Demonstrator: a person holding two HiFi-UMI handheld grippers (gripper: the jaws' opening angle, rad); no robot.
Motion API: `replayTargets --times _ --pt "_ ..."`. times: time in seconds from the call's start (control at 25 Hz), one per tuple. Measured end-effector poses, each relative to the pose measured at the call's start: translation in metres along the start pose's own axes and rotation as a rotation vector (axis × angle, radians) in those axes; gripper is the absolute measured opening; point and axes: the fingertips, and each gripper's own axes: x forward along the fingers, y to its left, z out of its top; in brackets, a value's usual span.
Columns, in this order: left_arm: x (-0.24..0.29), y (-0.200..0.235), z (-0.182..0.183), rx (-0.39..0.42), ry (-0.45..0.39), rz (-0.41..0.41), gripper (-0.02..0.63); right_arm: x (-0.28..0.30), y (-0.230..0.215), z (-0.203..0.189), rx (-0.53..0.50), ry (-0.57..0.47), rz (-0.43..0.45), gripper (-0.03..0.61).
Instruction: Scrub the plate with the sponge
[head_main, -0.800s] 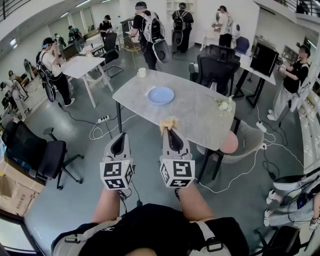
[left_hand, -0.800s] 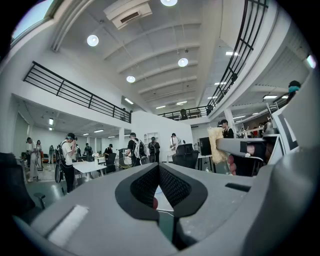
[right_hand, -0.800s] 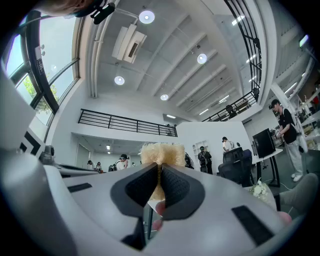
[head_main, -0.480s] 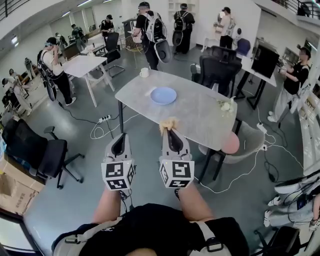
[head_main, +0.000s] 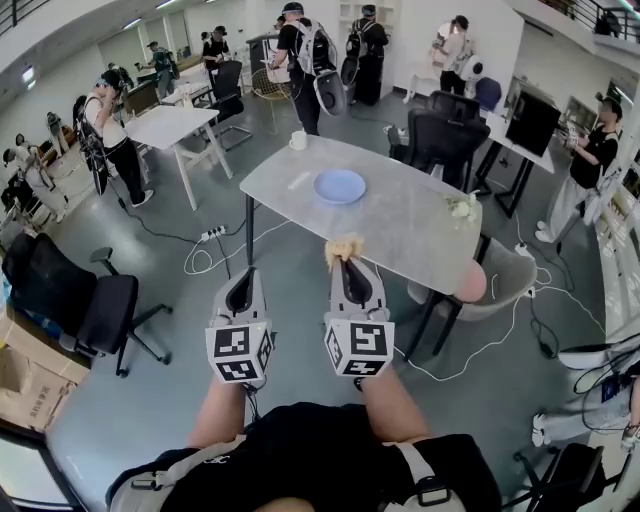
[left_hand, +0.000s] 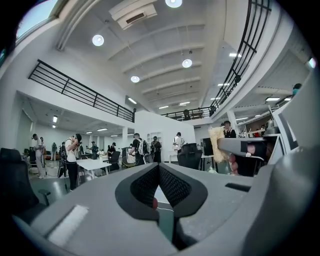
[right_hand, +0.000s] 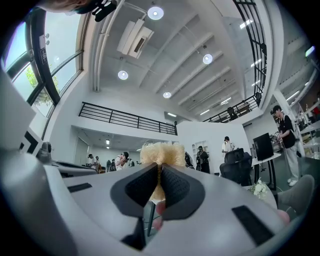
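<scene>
the right claw (head_main: 343, 264) grips the pale yellow fluffy sponge (head_main: 340, 247) with its tuft poking forward, likely ready for scrubbing; the left claw (head_main: 243, 280) is closed, empty. the round light-blue plate (head_main: 340, 186) lies well ahead on the grey oval worktop (head_main: 400, 230)

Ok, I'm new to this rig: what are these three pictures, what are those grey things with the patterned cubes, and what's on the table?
No robot here: a person holds a pair of grey tongs in each hand, and the cubes are part of them. The wide picture comes from a head camera looking down. The other two come from cameras riding on each pair, looking along its jaws. The left tongs are shut and empty. The right tongs are shut on a yellowish sponge. Ahead, on the grey table, are a blue plate and a white cup, neither touched yet.
</scene>
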Motion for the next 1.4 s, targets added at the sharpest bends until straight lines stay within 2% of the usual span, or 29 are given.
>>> replayTargets --times 0.28,0.44,0.72,0.84,0.92,1.0,1.16,1.4 --pt "-0.005 0.022 -0.009 -0.013 0.008 -0.016 -0.002 0.0 0.013 -0.001 -0.017 0.001 -0.034 0.021" --pt "0.001 0.035 -0.012 -0.008 -0.006 0.009 -0.002 0.012 0.014 -0.001 -0.023 -0.008 -0.039 0.021" --pt "0.041 0.045 -0.017 -0.02 -0.025 0.006 -0.002 0.053 -0.01 -0.013 -0.019 -0.024 -0.046 0.021" --pt "0.079 0.05 -0.017 0.021 -0.024 0.018 -0.002 0.084 -0.03 -0.015 -0.033 -0.052 -0.057 0.021" --pt "0.108 0.051 -0.02 0.01 -0.014 0.022 -0.002 0.104 -0.045 -0.021 -0.052 -0.062 -0.06 0.021" --pt "0.138 0.049 -0.025 -0.01 0.003 0.014 -0.002 0.127 -0.061 -0.029 -0.049 -0.055 -0.058 0.021" --pt "0.206 0.039 -0.021 0.026 0.002 0.012 -0.002 0.181 -0.103 -0.035 -0.027 -0.049 -0.067 0.021" --pt "0.308 0.028 -0.019 0.02 0.014 0.013 -0.002 0.26 -0.167 -0.06 -0.004 -0.004 -0.07 0.021"
